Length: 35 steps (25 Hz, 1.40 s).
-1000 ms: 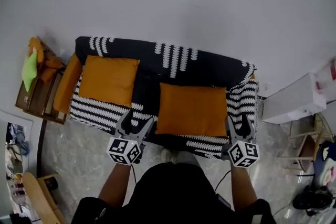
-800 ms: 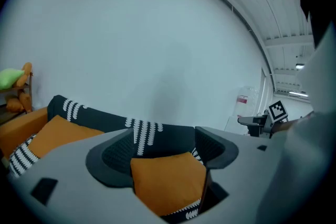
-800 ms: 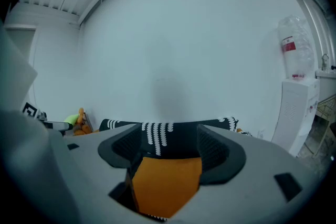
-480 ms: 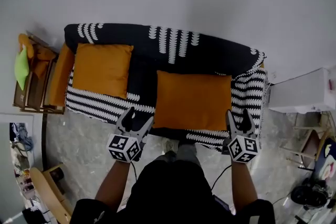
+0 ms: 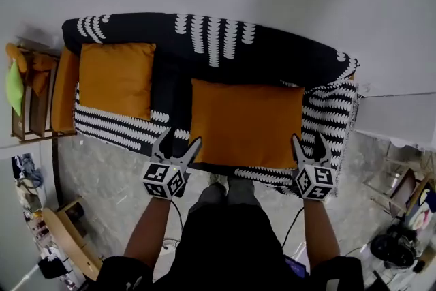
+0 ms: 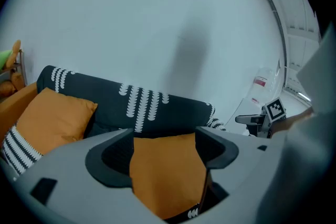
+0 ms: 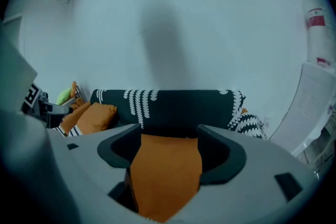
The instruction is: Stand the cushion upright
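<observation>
A large orange cushion (image 5: 245,123) lies flat on the seat of a sofa (image 5: 204,44) with a black-and-white patterned cover. My left gripper (image 5: 180,140) hovers open at the cushion's near left corner. At the near right corner my right gripper (image 5: 308,140) is also open. In the left gripper view the cushion (image 6: 165,176) shows beyond the spread jaws, untouched, and the right gripper (image 6: 252,119) is off to the side. The right gripper view shows the cushion (image 7: 165,176) the same way, with nothing gripped.
A second orange cushion (image 5: 114,78) leans against the sofa's left end. A wooden shelf (image 5: 27,99) with green and orange items stands left of the sofa. A white cabinet (image 5: 402,119) stands on the right. A white wall runs behind.
Both grippers have come down and forward to the front corners of the flat cushion. The jaws stay apart and the cushion has not moved.
</observation>
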Motion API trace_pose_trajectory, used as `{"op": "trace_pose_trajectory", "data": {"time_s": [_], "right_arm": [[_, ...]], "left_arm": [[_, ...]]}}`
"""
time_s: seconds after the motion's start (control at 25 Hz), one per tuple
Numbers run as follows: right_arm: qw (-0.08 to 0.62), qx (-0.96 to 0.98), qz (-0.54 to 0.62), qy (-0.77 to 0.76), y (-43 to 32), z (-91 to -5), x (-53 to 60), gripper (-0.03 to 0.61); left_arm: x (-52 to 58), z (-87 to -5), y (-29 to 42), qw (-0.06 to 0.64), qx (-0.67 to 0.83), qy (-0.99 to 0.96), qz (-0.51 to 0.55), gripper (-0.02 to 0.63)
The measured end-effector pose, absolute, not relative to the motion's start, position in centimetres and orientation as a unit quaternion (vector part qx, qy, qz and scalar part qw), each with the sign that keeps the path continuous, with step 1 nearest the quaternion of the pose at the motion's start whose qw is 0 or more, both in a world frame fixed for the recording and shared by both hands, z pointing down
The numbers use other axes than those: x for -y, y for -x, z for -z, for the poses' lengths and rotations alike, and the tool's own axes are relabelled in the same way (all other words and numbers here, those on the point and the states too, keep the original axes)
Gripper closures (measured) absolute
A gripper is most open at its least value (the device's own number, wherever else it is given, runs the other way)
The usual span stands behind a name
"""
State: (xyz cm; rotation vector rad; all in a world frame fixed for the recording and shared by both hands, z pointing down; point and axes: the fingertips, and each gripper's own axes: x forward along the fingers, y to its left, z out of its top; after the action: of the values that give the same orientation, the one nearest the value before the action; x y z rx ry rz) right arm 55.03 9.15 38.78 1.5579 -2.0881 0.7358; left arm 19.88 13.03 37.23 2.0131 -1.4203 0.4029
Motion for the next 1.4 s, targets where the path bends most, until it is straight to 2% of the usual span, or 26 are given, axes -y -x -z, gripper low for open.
{"op": "trace_pose_trajectory", "data": {"time_s": [0.16,0.32,0.52,0.72,0.96,1.12,1.4], "right_arm": [[0.255,0.742,-0.299,-0.543,-56.8,-43.8,-8.3,0.233],[0.341,0.749,-0.274,-0.497,-58.1,-49.5,-7.5,0.216],[0.375,0.745,-0.294,-0.467,-59.7,-56.0,-7.2,0.213],[0.356,0.718,-0.354,-0.483,-60.6,-60.8,-7.3,0.210],[0.376,0.701,-0.387,-0.466,-60.6,-64.3,-8.4,0.170],[0.357,0.695,-0.417,-0.465,-61.0,-66.3,-8.0,0.146],[0.344,0.689,-0.454,-0.449,-61.3,-68.5,-8.1,0.087]], "left_arm": [[-12.0,-41.0,-20.0,0.339,0.556,-0.739,-0.171,0.244],[-11.4,-46.0,-19.8,0.381,0.573,-0.705,-0.170,0.244],[-11.0,-51.3,-20.0,0.401,0.579,-0.688,-0.177,0.241],[-11.8,-56.5,-19.3,0.439,0.576,-0.665,-0.184,0.232],[-13.3,-61.6,-18.5,0.474,0.571,-0.640,-0.203,0.206],[-13.1,-63.9,-18.1,0.492,0.559,-0.636,-0.204,0.196],[-12.7,-66.3,-18.2,0.520,0.518,-0.649,-0.203,0.139]]}}
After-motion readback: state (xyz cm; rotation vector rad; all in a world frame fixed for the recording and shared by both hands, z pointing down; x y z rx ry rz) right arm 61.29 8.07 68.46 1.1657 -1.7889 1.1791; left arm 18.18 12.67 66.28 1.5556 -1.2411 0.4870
